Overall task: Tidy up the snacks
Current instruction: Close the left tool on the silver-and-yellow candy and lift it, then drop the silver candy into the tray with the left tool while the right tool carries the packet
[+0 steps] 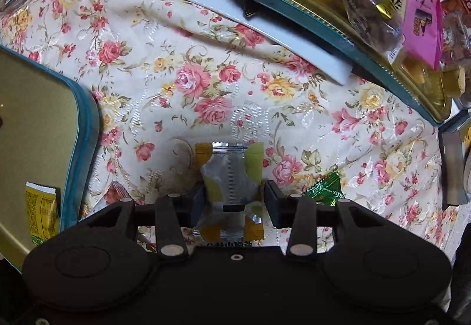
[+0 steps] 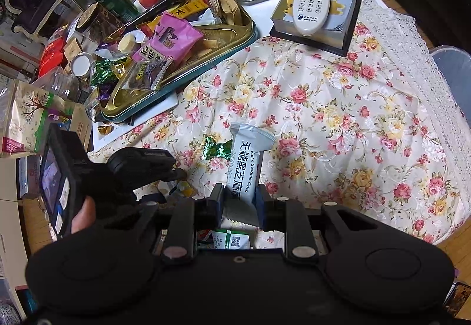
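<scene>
Both grippers clamped on snack packets

The left gripper (image 1: 234, 197) pinches a yellow-silver packet (image 1: 231, 175); the right gripper (image 2: 239, 201) grips a black sesame crisp packet (image 2: 246, 161), both over the floral tablecloth (image 2: 338, 131) near its front edge.

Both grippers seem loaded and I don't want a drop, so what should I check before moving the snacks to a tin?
1. Left gripper closed on the silver and yellow foil packet: ok.
2. Right gripper closed on the white Black Sesame Crisp packet: ok.
3. Grip depth on the white packet: not ok, pinched near one end, the rest overhanging.
4. Room in the gold, teal-rimmed tin on the left: ok.
5. Gold tin tray of snacks: not ok, crowded.
6. Green foil candy still loose on the floral tablecloth: not ok.
</scene>
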Demonstrator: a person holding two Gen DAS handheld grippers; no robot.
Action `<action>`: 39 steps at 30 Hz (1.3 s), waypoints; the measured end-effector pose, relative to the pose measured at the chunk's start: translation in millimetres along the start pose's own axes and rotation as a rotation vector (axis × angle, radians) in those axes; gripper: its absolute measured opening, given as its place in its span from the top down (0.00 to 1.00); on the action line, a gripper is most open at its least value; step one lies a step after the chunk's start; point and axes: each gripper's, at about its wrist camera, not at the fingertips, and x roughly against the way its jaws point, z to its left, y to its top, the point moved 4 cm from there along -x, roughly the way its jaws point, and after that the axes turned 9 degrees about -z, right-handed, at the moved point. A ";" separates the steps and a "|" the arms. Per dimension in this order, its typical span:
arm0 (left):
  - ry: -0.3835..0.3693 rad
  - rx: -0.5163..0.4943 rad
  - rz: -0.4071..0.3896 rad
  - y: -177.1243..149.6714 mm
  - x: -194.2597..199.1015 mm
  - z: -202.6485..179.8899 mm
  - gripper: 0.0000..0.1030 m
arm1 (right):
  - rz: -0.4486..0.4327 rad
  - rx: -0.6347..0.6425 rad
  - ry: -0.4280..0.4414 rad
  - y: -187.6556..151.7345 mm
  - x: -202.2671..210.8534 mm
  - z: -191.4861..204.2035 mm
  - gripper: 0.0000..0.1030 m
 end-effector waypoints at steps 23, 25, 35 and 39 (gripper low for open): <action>-0.019 -0.343 -0.186 20.5 139.9 47.8 0.56 | -0.034 0.082 -0.001 -11.1 3.4 30.8 0.76; -0.005 -0.342 -0.210 22.2 149.6 65.5 0.56 | -0.037 0.104 0.000 -15.7 2.4 38.8 0.76; 0.072 -0.272 -0.238 36.9 152.7 165.5 0.56 | 0.014 0.206 0.078 -45.2 -11.6 99.4 0.76; 0.113 -0.260 -0.260 44.3 150.2 193.9 0.56 | 0.018 0.271 0.100 -59.2 -17.2 127.6 0.76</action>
